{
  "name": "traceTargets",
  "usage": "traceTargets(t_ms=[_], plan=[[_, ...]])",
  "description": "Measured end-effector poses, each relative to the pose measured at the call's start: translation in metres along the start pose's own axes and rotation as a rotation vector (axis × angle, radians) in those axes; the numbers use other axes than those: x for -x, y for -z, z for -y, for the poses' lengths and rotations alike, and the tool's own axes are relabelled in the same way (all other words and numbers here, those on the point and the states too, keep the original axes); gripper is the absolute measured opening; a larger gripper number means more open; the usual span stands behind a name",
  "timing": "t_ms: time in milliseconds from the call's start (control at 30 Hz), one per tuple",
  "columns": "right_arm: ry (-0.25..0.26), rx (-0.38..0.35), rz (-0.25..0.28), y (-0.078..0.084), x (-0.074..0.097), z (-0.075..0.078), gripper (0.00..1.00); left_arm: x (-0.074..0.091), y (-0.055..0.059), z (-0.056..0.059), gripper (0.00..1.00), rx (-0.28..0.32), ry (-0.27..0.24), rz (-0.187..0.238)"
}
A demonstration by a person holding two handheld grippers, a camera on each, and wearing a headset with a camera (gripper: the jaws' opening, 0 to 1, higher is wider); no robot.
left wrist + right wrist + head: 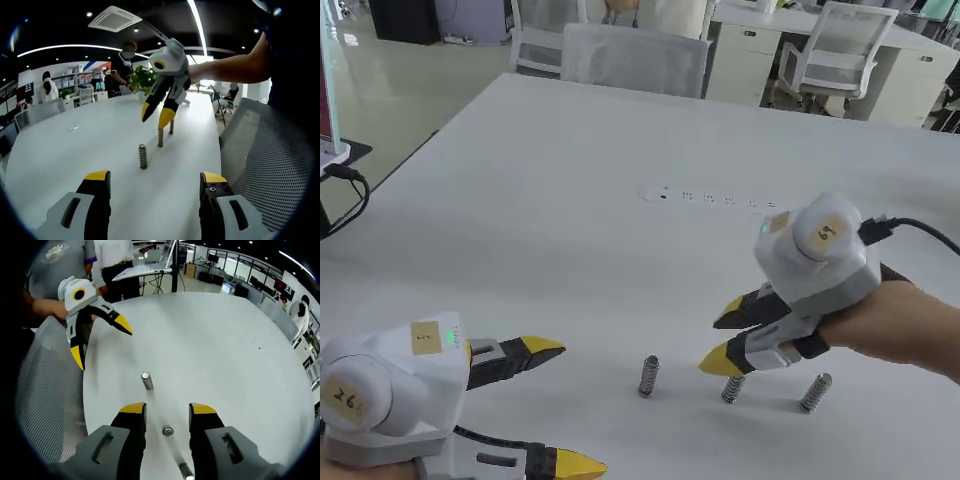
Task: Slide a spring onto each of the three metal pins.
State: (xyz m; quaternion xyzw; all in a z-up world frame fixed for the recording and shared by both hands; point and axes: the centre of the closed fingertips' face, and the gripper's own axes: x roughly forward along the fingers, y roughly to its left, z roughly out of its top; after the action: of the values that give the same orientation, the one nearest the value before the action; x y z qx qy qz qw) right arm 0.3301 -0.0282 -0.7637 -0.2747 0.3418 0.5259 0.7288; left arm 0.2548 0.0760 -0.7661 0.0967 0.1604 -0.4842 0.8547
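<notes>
Yellow-tipped jaws of the left gripper (565, 405) sit nearest, at the lower left of the head view. They are spread wide with nothing between them, and they lie well apart from the work.

Just past them, three coils stand in a row across the lower middle of the frame on the white table (620, 150). They are the first spring (648, 375), the second spring (733, 388) and the third spring (815, 392). Each looks to be standing on its own pin, but the pins are hidden inside the coils. I cannot tell whether every spring is fully down.

The right gripper (723, 339) hangs just above the second spring with its jaws parted and gripping nothing. In the right gripper view that spring shows as a round top (167, 431) between the gripper's own two jaws.

Beyond the row the table runs bare to a grey chair (635, 58) at the top of the frame.

The risk, as I judge it, lies with those low jaw tips. A sideways drift or an early squeeze could clip the second spring and tip it over, and it might knock into the third spring beside it. The table is smooth, and nothing visible anchors the row.
</notes>
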Motion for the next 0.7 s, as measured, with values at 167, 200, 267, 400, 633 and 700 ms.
traceTargets(t_ms=[167, 200, 267, 400, 633, 700], plan=[[0.034, -0.045, 0.048, 0.007, 0.015, 0.006, 0.33, -0.002, 0.000, 0.000, 0.69, 0.000, 0.005, -0.004], [0.039, -0.052, 0.049, 0.010, 0.018, 0.007, 0.33, -0.002, 0.000, 0.000, 0.69, 0.000, 0.006, -0.006], [0.058, -0.066, 0.064, 0.015, 0.025, 0.010, 0.33, -0.003, -0.001, -0.001, 0.69, 0.000, 0.007, -0.006], [0.089, -0.108, 0.103, 0.024, 0.038, 0.015, 0.34, -0.005, -0.002, -0.002, 0.69, 0.003, 0.007, -0.007], [0.138, -0.171, 0.184, 0.034, 0.060, 0.020, 0.35, -0.007, -0.004, -0.002, 0.70, 0.005, 0.007, -0.004], [0.158, -0.178, 0.197, 0.040, 0.067, 0.020, 0.35, -0.007, -0.005, -0.002, 0.70, 0.009, 0.005, -0.001]])
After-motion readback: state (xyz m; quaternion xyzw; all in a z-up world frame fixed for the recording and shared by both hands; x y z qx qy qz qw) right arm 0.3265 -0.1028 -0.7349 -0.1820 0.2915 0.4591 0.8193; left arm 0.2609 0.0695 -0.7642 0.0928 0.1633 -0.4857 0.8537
